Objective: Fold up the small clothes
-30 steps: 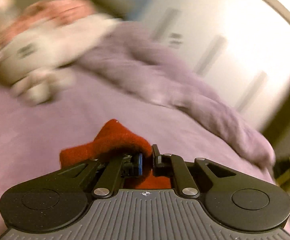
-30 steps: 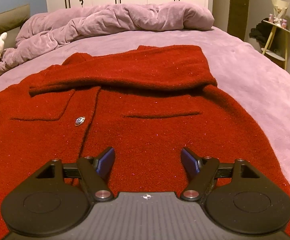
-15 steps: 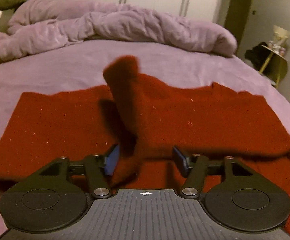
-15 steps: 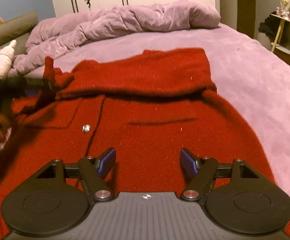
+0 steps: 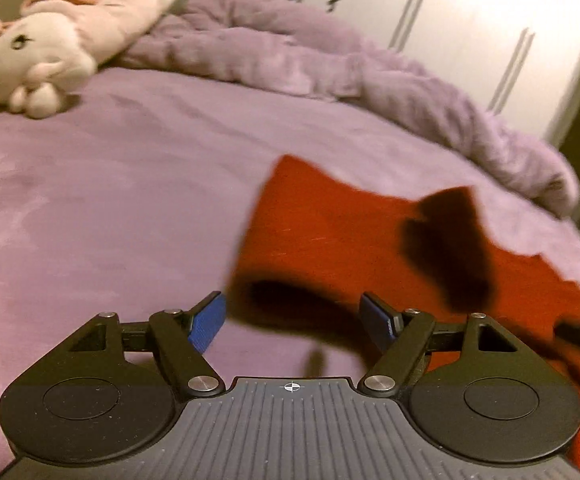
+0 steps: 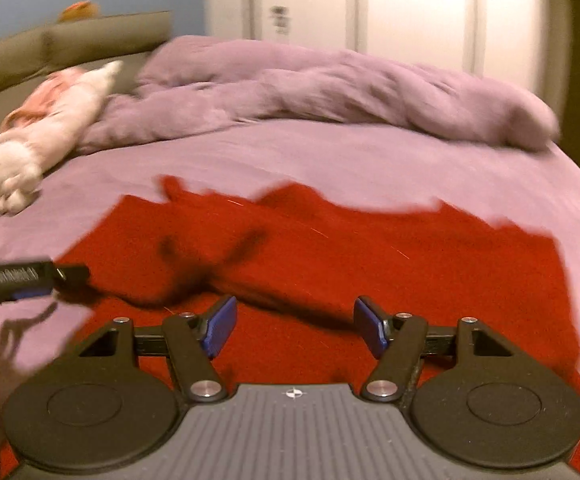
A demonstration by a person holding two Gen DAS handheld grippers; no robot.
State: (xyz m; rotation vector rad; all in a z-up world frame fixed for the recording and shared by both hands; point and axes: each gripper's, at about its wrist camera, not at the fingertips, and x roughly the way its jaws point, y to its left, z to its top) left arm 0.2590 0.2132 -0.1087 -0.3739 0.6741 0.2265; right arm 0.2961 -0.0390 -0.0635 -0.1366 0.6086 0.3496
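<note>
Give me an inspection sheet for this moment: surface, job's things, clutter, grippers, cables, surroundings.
Surface: purple bed sheet, lightly creased.
Job's things: red garment lying on the sheet with parts folded over itself; motion blur hides details.
Clutter: white plush toy and a bunched purple duvet at the far side.
Grippers: left gripper open, empty, at the garment's edge; right gripper open, empty, above the garment.
Cables: nothing seen.
Surroundings: white wardrobe doors, olive headboard, blue wall.

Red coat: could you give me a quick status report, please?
Left gripper open, empty. Right gripper open, empty, over red coat. Coat partly folded on bed. Plush toy well clear.
</note>
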